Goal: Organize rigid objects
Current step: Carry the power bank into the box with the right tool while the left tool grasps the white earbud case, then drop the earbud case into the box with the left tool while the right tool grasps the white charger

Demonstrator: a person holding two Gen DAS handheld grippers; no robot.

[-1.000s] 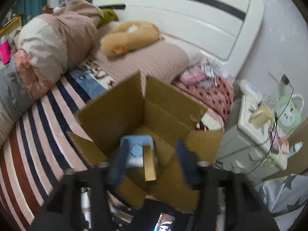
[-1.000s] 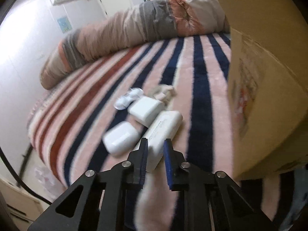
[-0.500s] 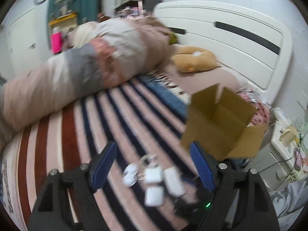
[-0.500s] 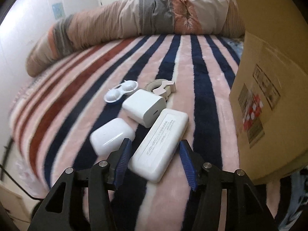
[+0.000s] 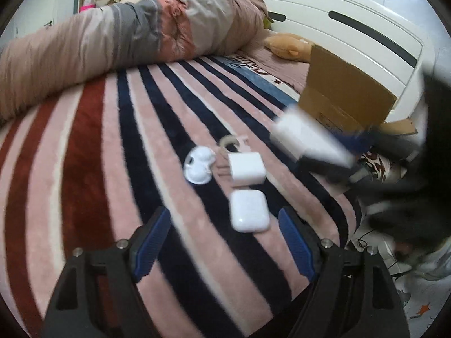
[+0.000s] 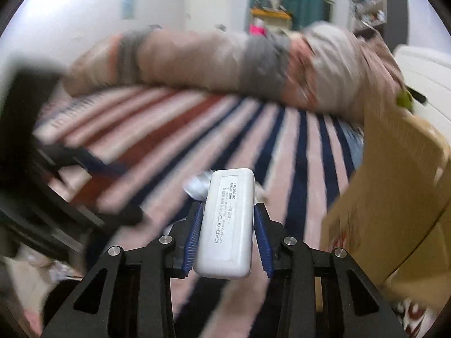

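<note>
My right gripper (image 6: pixel 227 233) is shut on a long white case (image 6: pixel 227 222) and holds it above the striped bed; it shows blurred in the left wrist view (image 5: pixel 307 142). My left gripper (image 5: pixel 225 242) is open and empty, low over the bed. Just ahead of it lie a white rounded case (image 5: pixel 249 210), a white charger block (image 5: pixel 246 167), a small white double-cup piece (image 5: pixel 198 164) and a beige ring clip (image 5: pixel 232 142). An open cardboard box (image 5: pixel 344 95) stands at the right, also in the right wrist view (image 6: pixel 394 197).
A rolled quilt (image 5: pixel 112 36) lies along the far side of the bed. A plush toy (image 5: pixel 287 46) and white headboard (image 5: pixel 352 28) are behind the box. The bed edge drops to the floor at the right (image 5: pixel 417 295).
My right gripper opened, closed on the long white case and lifted it off the bed toward the box. My left gripper released its load in the box, swung left and lowered toward the white items.
</note>
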